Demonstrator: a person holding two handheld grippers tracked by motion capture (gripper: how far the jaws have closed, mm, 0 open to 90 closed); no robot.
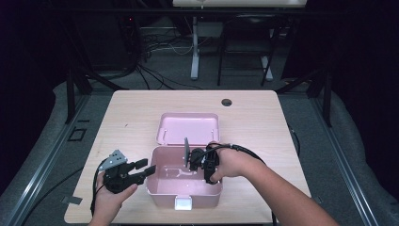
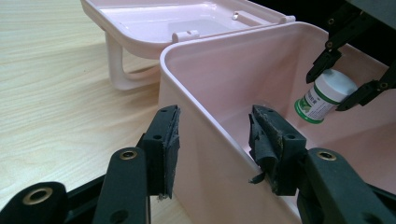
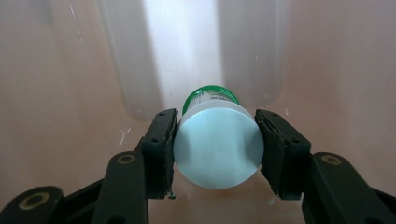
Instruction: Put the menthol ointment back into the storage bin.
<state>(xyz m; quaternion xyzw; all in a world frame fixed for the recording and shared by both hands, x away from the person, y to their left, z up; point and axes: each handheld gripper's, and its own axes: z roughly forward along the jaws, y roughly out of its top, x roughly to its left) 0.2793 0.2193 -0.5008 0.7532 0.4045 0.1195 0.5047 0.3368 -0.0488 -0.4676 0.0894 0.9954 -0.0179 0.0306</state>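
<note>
state: our right hand-held gripper (image 3: 215, 151) pinches the bottle (image 3: 218, 147) by its cap inside the box (image 2: 219, 154); left hand-held gripper (image 2: 215, 144) straddles the box wall, spread | risk: we judge the smooth cap could slip; bottle drops, box skids on tabletop (image 1: 127, 113)

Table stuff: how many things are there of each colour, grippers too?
Pink: 1, the open box
White with green: 1, the bottle held in the right gripper
Black: 2, the right gripper and the left gripper
Total: 4
</note>
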